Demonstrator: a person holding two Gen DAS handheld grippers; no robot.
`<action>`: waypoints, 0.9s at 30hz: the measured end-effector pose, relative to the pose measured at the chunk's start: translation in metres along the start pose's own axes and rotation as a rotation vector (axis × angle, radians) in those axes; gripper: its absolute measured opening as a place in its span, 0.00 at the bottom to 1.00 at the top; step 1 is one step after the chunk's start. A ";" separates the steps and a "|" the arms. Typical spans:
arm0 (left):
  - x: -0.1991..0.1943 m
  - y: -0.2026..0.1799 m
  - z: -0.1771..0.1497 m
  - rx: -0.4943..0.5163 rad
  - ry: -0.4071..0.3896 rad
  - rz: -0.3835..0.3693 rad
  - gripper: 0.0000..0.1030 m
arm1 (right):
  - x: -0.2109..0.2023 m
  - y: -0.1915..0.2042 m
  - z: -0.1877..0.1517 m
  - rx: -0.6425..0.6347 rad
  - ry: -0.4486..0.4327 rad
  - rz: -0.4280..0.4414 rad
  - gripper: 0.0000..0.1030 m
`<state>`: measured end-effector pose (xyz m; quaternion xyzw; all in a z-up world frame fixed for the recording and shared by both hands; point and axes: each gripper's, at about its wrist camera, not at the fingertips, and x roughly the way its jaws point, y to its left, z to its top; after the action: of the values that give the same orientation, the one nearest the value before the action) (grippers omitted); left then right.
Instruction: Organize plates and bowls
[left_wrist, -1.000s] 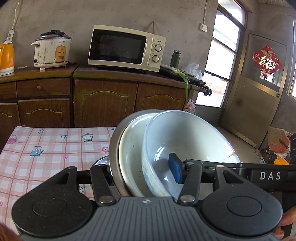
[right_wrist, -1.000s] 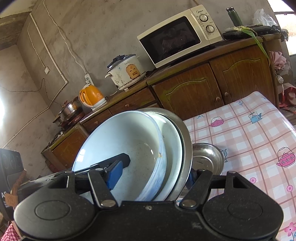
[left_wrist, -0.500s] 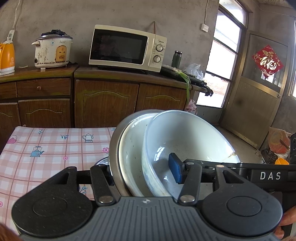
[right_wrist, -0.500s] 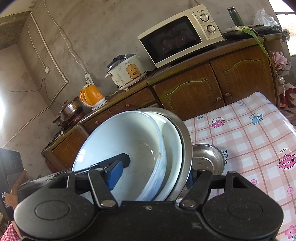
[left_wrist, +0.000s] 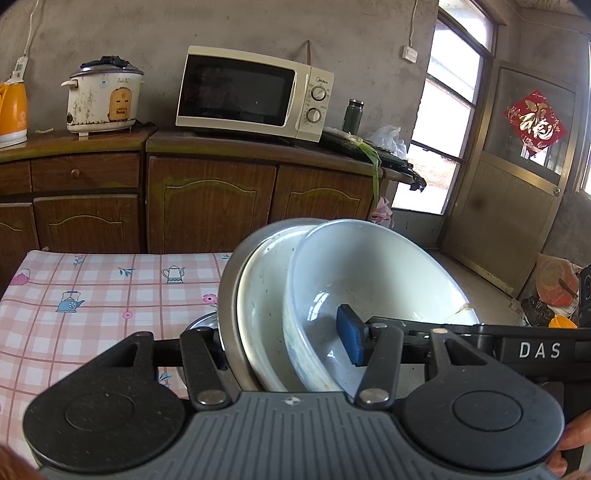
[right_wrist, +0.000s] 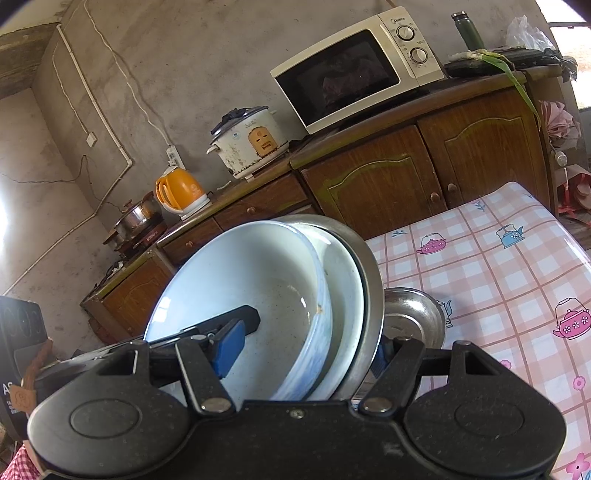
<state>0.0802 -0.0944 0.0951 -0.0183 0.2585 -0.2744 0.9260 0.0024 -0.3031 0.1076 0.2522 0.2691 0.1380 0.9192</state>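
1. Left wrist view: the left hand-held gripper (left_wrist: 284, 350) is clamped on a tilted stack of three nested dishes, its blue pad (left_wrist: 352, 339) pressed inside the innermost white bowl (left_wrist: 369, 280) and its other finger behind the outer metal plate (left_wrist: 231, 295).
2. The stack stands nearly on edge, lifted above the bench (left_wrist: 92, 295), with its open faces turned to the right.
3. Right wrist view: the right hand-held gripper (right_wrist: 306, 350) grips the same stack from the opposite side, one blue pad (right_wrist: 229, 347) inside the white bowl (right_wrist: 243, 288) and the other finger behind the steel rim (right_wrist: 373, 280).
4. A black finger of the left hand-held gripper lies across the bowl's inside, just beside that pad.
5. The white bowl is glossy and smooth, faintly speckled; the middle dish (right_wrist: 347, 280) is a duller white enamel; the outer plate is thin grey metal.
6. A small shiny steel bowl (right_wrist: 413, 317) rests on the bench just behind the stack.
7. The bench wears a pink checked cloth printed with teapots and flowers.
8. Far behind, a cream microwave (left_wrist: 255, 92) sits on wooden cabinets.
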 end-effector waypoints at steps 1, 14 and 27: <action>0.002 0.001 0.000 -0.001 0.001 0.000 0.51 | 0.000 0.000 0.000 0.001 0.001 -0.001 0.80; 0.011 0.004 0.000 -0.005 0.014 0.002 0.51 | 0.011 -0.008 -0.001 0.012 0.010 -0.006 0.80; 0.023 0.006 -0.002 -0.017 0.042 0.003 0.51 | 0.025 -0.018 -0.002 0.029 0.033 -0.015 0.80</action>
<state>0.0988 -0.1007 0.0816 -0.0198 0.2801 -0.2709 0.9207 0.0236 -0.3080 0.0862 0.2610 0.2878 0.1313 0.9120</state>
